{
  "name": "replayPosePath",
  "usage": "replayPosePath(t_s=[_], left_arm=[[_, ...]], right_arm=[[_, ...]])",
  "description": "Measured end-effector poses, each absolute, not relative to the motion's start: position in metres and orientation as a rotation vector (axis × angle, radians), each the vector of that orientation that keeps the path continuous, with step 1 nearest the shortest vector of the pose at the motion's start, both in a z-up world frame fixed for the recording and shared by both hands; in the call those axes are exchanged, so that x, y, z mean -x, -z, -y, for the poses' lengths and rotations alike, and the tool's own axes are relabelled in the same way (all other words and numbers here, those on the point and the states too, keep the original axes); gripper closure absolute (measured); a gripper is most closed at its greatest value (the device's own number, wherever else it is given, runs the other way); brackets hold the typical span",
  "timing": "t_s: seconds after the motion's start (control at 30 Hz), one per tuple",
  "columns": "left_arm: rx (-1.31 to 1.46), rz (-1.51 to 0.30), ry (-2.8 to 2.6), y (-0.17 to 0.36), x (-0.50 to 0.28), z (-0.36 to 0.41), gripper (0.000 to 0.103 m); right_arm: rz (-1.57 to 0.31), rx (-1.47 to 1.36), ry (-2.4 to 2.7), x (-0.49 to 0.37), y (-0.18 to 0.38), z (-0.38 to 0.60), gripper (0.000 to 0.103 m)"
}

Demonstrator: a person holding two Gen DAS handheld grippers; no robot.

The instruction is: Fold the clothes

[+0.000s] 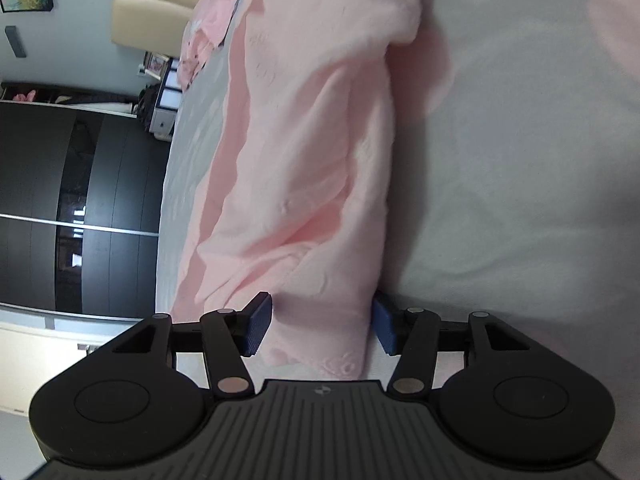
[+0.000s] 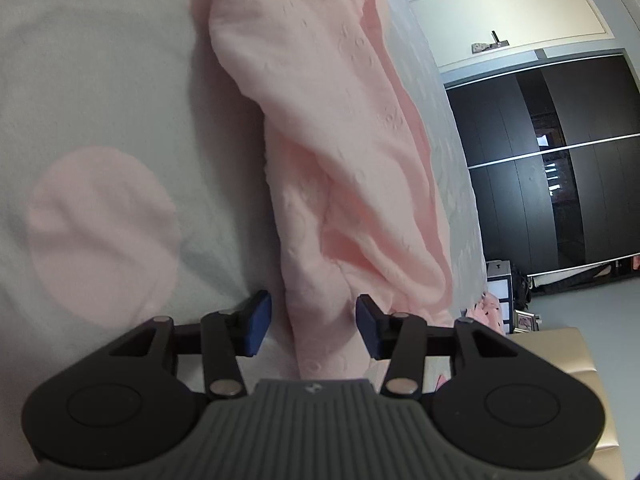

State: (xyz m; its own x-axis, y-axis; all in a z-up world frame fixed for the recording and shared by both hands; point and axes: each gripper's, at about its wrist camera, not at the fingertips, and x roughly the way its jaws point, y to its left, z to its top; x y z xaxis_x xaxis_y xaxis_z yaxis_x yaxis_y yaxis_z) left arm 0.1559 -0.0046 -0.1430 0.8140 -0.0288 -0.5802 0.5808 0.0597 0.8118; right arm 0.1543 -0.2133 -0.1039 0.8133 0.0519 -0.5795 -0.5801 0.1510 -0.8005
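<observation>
My left gripper [image 1: 322, 326] and right gripper [image 2: 314, 324] stand open around the soft pink bumpy cloth [image 1: 304, 168], bunched up long, not folded flat.

Right tool [image 2: 314, 326] gapes around pink garment [image 2: 340, 168].

One pale pink embossed cotton garment [image 1: 304, 152] lies on one light grey bedsheet [image 1: 520, 184]. Two black two-finger grippers, left [image 1: 322, 326] and right [image 2: 314, 326], carry four blue pads altogether.
</observation>
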Motion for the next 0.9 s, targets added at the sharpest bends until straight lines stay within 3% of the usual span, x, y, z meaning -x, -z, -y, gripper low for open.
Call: replayPosePath(t_s=[0.07, 0.13, 0.17, 0.2, 0.23, 0.3, 0.4, 0.9], left_arm=[[-1.448, -0.489, 0.480, 0.144, -0.163, 0.006, 0.056], [-1.442, -0.519, 0.490, 0.142, -0.169, 0.008, 0.065], [-1.435, -0.537, 0.497, 0.140, -0.171, 0.008, 0.076], [-1.430, -0.551, 0.500, 0.139, -0.171, 0.008, 0.086], [-1.435, -0.554, 0.499, 0.137, -0.169, 0.006, 0.088], [-1.455, -0.550, 0.493, 0.135, -0.164, 0.003, 0.096], [-1.457, -0.571, 0.481, 0.127, -0.156, -0.005, 0.100], [-1.427, -0.567, 0.454, 0.063, -0.097, -0.032, 0.102]], right_arm=[[-0.481, 1.360, -0.457, -0.164, 0.107, 0.207, 0.053], [-0.500, 1.344, -0.435, -0.175, 0.109, 0.200, 0.057], [-0.518, 1.327, -0.428, -0.180, 0.109, 0.198, 0.061], [-0.544, 1.315, -0.422, -0.185, 0.108, 0.195, 0.082], [-0.569, 1.303, -0.415, -0.191, 0.107, 0.192, 0.094], [-0.575, 1.292, -0.412, -0.192, 0.104, 0.191, 0.095], [-0.574, 1.281, -0.406, -0.191, 0.097, 0.192, 0.099], [-0.556, 1.244, -0.451, -0.119, 0.040, 0.189, 0.100]])
